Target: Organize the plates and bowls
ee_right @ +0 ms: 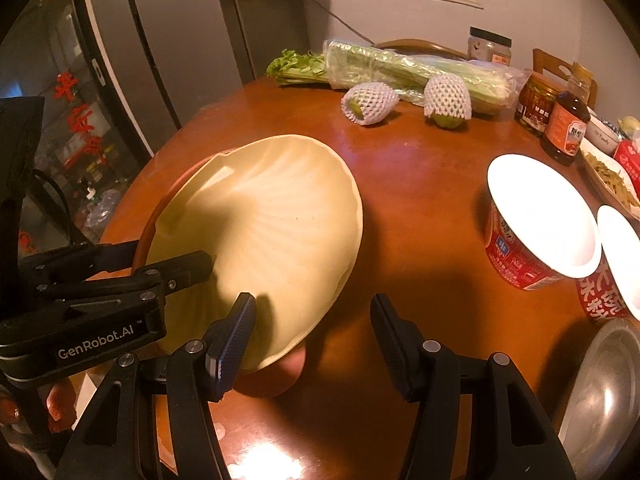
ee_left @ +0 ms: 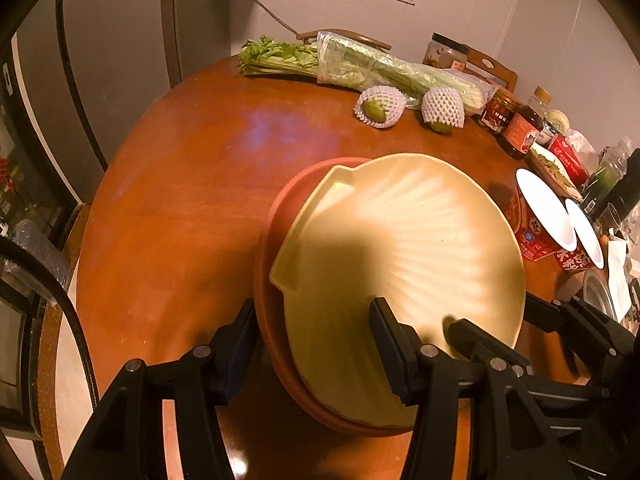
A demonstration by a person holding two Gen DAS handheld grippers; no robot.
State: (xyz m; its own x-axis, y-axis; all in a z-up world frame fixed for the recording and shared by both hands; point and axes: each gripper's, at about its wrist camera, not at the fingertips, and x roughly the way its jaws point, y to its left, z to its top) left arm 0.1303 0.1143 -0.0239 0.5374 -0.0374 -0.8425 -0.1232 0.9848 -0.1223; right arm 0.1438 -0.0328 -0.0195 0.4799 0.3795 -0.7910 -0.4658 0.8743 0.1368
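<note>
On the round wooden worktop (ee_left: 168, 208) we are looking at two stacked dishes held tilted: a cream shell plate (ee_left: 400, 248) lying inside a red plate (ee_left: 272, 320). From the left wrist view, our left gripper (ee_left: 316, 340) is straddling the near rim of the stack, one finger behind the red plate's underside and the other on the cream plate's face, so it is gripping both plates at a middling width. From the right wrist view, our right gripper (ee_right: 312, 332) is straddling the cream plate's lower right edge; its left finger is lying over the plate's face and its right finger is standing clear over bare wood. We cannot tell whether that gripper is actually pressing on the plate. The red plate is showing there only as a thin rim behind the cream one and as a patch below its lower edge.

Well apart from the stack, at the far side of the worktop, a bagged celery bunch (ee_left: 360, 68) is lying beside two green fruits in white foam nets (ee_left: 380, 106). Jars and sauce bottles (ee_left: 520, 128) are crowding the right edge. Nearer on the right, two red paper bowls with white insides (ee_right: 540, 216) are standing side by side, and a steel bowl (ee_right: 604, 400) is sitting at the lower right corner. A dark fridge (ee_right: 160, 40) is standing behind the worktop on the left.
</note>
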